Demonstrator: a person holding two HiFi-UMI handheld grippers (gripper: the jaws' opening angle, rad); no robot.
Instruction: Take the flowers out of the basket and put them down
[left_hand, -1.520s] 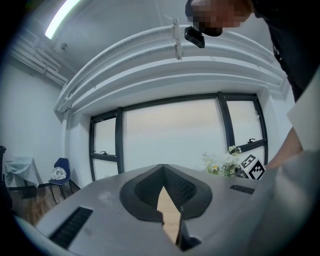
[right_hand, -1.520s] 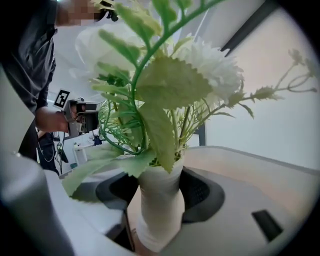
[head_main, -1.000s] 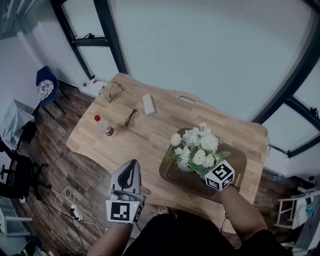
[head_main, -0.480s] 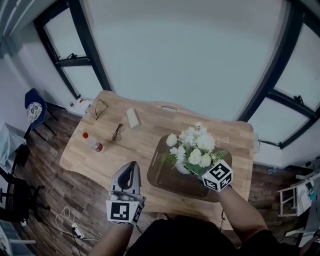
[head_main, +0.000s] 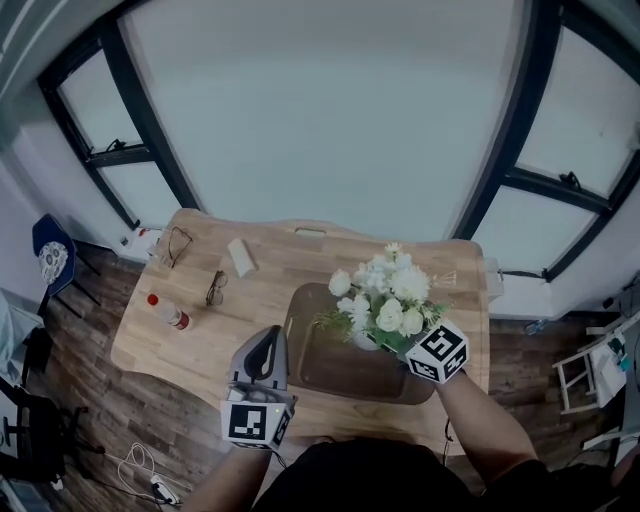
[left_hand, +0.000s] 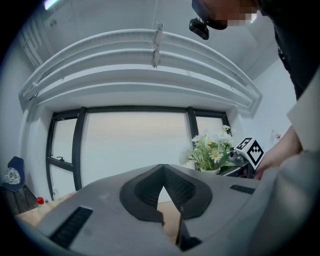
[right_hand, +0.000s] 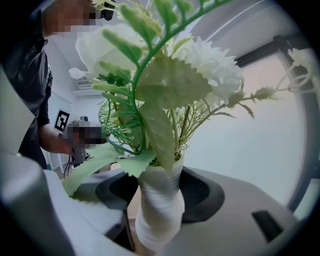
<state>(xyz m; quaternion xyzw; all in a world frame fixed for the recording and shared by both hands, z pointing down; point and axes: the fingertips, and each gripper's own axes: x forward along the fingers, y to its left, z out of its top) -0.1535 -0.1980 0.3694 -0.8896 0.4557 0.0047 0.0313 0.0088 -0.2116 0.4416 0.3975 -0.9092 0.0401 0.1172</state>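
A bouquet of white flowers (head_main: 387, 293) with green leaves hangs over the dark brown basket (head_main: 318, 366) on the wooden table (head_main: 205, 340). My right gripper (head_main: 384, 340) is shut on its white wrapped stem (right_hand: 159, 210), and in the right gripper view the blooms (right_hand: 202, 65) rise above the jaws. My left gripper (head_main: 268, 338) stays near the table's front edge, left of the basket, shut and holding nothing. From the left gripper view, the left gripper (left_hand: 162, 175) points towards the flowers (left_hand: 212, 149).
On the left part of the table lie a red-capped bottle (head_main: 165, 312), two pairs of glasses (head_main: 214, 288), (head_main: 177, 243) and a small white box (head_main: 240, 257). A blue chair (head_main: 48, 258) stands on the floor at the left. Large windows run behind the table.
The table and basket have grown smaller and slid left in the head view, while the bouquet keeps its size in my right gripper. My left gripper holds its place.
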